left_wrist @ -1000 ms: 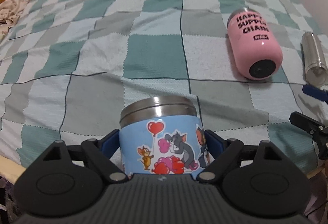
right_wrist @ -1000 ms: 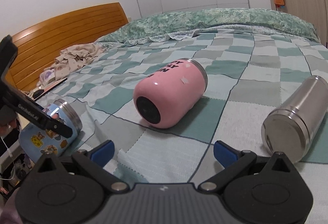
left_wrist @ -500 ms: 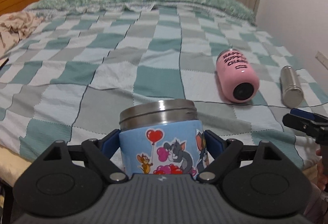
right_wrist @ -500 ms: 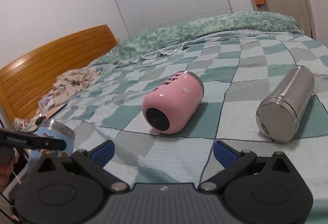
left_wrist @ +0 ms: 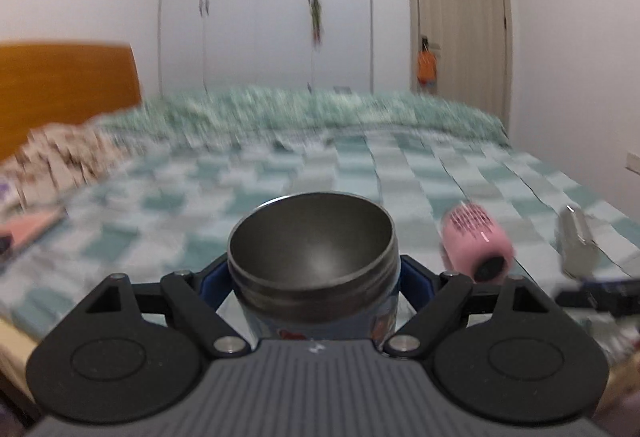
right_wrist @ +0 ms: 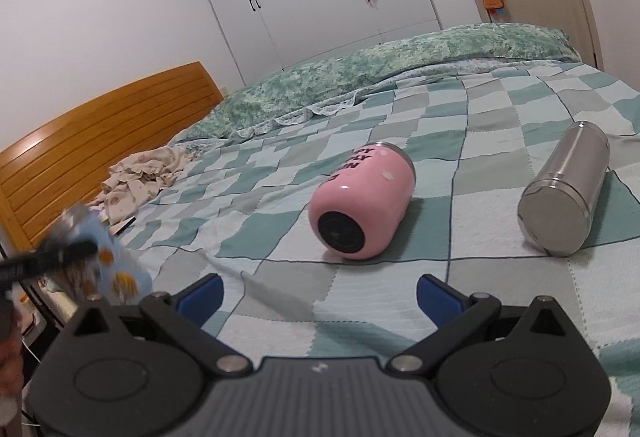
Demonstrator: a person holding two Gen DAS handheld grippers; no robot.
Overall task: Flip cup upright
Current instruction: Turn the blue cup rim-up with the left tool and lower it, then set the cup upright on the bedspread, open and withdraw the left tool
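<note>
Blue cartoon cup, steel-rimmed, shows dark hollow interior.

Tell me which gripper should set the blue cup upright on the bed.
Left. The left gripper is already shut on the blue cup, its open mouth visible. The right gripper is open and empty, facing the pink cup.

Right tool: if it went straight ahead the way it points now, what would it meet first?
Probably the checked bedspread. The open right tool points between the pink cup and the steel flask, both on their sides; depth is unclear.
</note>
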